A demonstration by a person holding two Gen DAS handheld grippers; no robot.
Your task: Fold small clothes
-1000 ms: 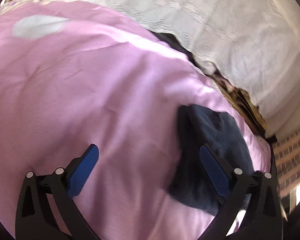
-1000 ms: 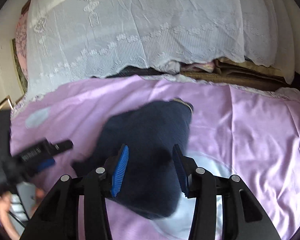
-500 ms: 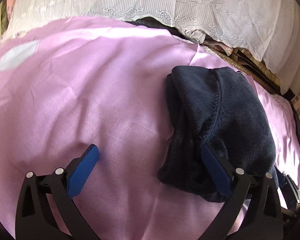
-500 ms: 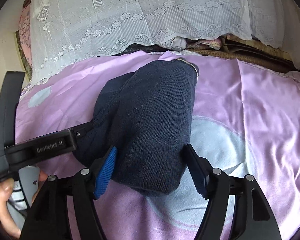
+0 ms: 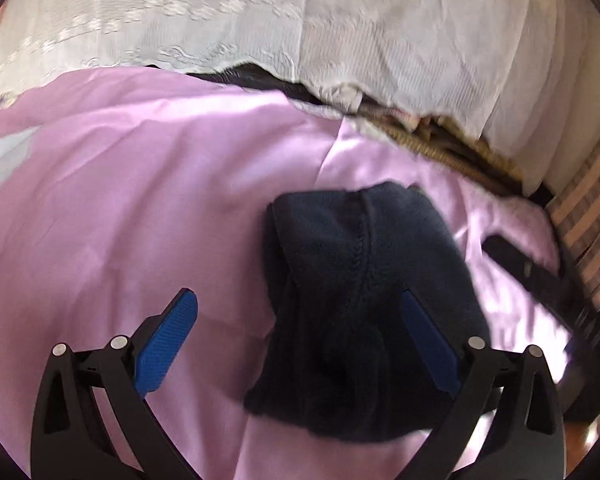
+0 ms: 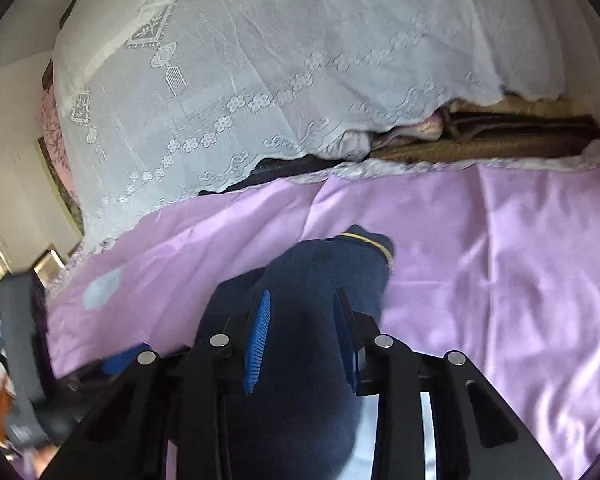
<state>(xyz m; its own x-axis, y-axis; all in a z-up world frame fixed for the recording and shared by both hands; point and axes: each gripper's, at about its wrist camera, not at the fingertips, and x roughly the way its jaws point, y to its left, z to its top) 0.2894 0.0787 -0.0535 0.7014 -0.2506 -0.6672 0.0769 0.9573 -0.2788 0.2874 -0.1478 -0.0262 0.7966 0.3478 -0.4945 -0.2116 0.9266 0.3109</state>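
**Right wrist view: navy knit bundle sitting between narrowed jaws**

Right wrist view is showing the folded navy knit garment (image 6: pixel 320 320) lying on the pink satin bedsheet (image 6: pixel 500 264), its gold-trimmed edge (image 6: pixel 374 243) pointing away from the camera. The right gripper (image 6: pixel 302 338) is reaching over it, with the jaws standing narrow and the dark cloth filling the gap between the blue pads (image 6: pixel 258 340); whether they are actually pinching the fabric I cannot tell.

In the left wrist view the same garment (image 5: pixel 364 292) is lying as a thick, rounded bundle with a knit seam running down its top. The left gripper (image 5: pixel 300 336) is hovering with its jaws spread wide: the right-hand pad (image 5: pixel 428 344) is sitting over the bundle, while the other pad (image 5: pixel 166 344) is hanging over bare pink sheet (image 5: pixel 140 200), well apart from the cloth.

Beyond the sheet, a white lace cover (image 6: pixel 260 80) is draping over a pile at the far side, with brown woven fabric (image 6: pixel 500 148) showing beneath its hem. A pale blue patch (image 6: pixel 100 288) is marking the sheet on the left.
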